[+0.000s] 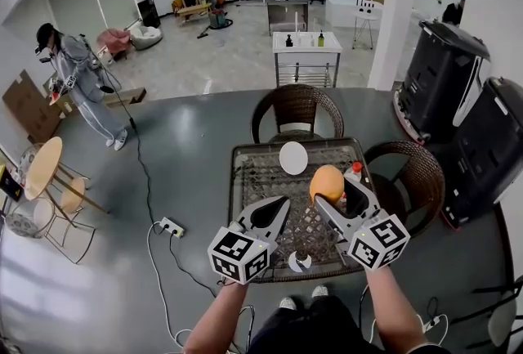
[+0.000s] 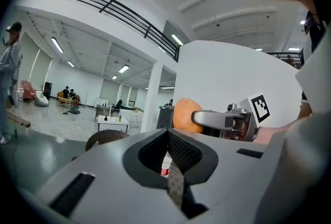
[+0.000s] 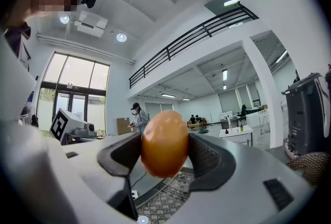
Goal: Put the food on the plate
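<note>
A round orange piece of food (image 1: 326,182) is clamped between the fingers of my right gripper (image 1: 333,199), held up in the air over the right side of the wicker table (image 1: 245,181). In the right gripper view the food (image 3: 164,149) fills the gap of my right gripper (image 3: 165,158). The white plate (image 1: 293,158) lies bare at the table's far middle, beyond the food. My left gripper (image 1: 274,213) hovers over the table's near left part, jaws together and holding nothing. In the left gripper view my left gripper (image 2: 168,137) points toward the food (image 2: 183,114).
A small bottle with a red cap (image 1: 353,172) stands just right of the held food. A small white round object (image 1: 299,262) lies at the near table edge. Wicker chairs (image 1: 294,109) stand behind and to the right of the table. A power strip (image 1: 170,226) lies on the floor at the left.
</note>
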`<act>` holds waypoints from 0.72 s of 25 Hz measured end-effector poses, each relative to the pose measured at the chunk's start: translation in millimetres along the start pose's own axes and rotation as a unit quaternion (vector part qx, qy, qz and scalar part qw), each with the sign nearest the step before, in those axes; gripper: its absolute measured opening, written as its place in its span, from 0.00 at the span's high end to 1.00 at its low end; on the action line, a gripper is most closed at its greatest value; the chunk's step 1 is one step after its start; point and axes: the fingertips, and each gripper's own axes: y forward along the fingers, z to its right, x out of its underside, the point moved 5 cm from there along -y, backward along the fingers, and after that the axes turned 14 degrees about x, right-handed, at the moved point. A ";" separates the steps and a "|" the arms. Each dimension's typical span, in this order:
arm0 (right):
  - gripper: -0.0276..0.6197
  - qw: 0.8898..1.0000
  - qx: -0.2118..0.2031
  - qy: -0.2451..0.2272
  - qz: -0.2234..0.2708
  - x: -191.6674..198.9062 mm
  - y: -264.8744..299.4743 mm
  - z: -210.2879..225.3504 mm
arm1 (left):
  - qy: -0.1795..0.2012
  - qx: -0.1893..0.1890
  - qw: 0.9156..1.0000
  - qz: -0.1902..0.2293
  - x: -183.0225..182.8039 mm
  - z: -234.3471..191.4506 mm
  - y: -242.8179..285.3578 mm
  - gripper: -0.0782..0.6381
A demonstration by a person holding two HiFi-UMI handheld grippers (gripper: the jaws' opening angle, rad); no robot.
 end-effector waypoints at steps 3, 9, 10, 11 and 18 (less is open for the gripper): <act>0.50 1.000 -0.001 0.001 0.001 -1.2 5.6 5.4 | 0.003 0.003 1.000 -0.001 -3.7 -4.6 6.6 0.88; 0.50 1.000 -0.009 0.005 0.008 -6.0 23.3 16.6 | 0.014 -0.004 1.000 -0.006 -11.1 -17.2 18.9 0.88; 0.50 1.000 -0.011 0.005 0.008 -6.7 27.1 18.8 | 0.016 -0.006 1.000 -0.007 -12.3 -19.5 21.5 0.88; 0.50 1.000 -0.014 0.005 0.007 -7.4 31.0 21.1 | 0.016 -0.008 1.000 -0.006 -13.3 -21.8 24.2 0.88; 0.50 1.000 -0.027 0.001 0.003 -9.7 54.5 38.5 | 0.013 -0.021 1.000 -0.007 -13.7 -37.7 42.1 0.88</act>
